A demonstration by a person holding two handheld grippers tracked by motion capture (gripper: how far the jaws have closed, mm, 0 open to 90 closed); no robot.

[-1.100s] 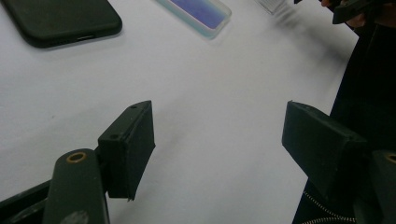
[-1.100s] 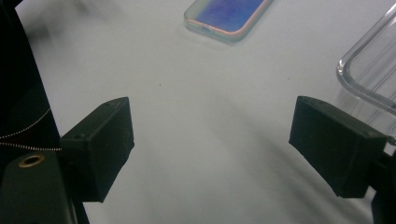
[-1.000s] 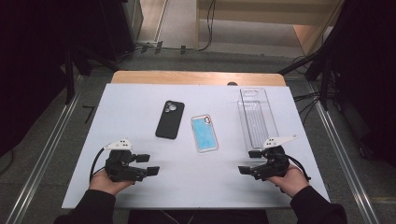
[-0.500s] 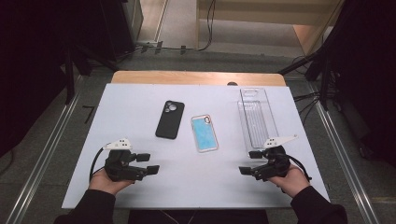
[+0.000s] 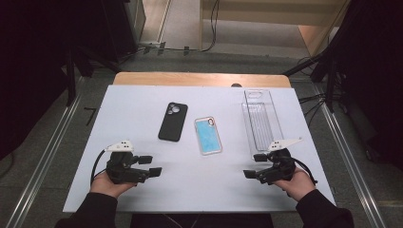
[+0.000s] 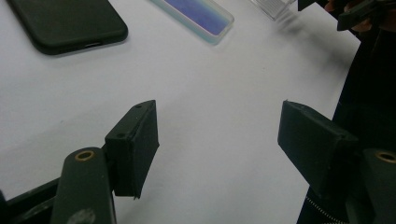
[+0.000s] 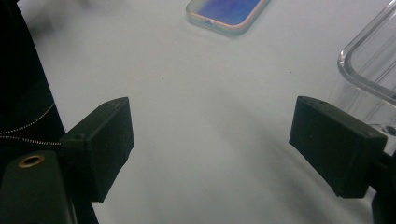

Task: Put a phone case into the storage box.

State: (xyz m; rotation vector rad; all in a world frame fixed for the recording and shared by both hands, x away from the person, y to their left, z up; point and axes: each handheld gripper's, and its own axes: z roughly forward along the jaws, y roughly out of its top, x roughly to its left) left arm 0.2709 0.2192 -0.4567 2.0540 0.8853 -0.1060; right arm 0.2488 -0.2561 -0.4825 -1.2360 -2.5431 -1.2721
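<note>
Resting near the worktop's front corners, the left hand-held gripper and right hand-held gripper both gape empty; the high view shows the black phone case, blue phone case mid-worktop and clear tray toward the right edge whole, the gripper views only their ends.

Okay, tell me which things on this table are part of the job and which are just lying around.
Likely part of the job:
- black phone case
- blue phone case
- clear tray
- left claw, open
- right claw, open

Just lying about:
- cables on the floor beyond the table
</note>
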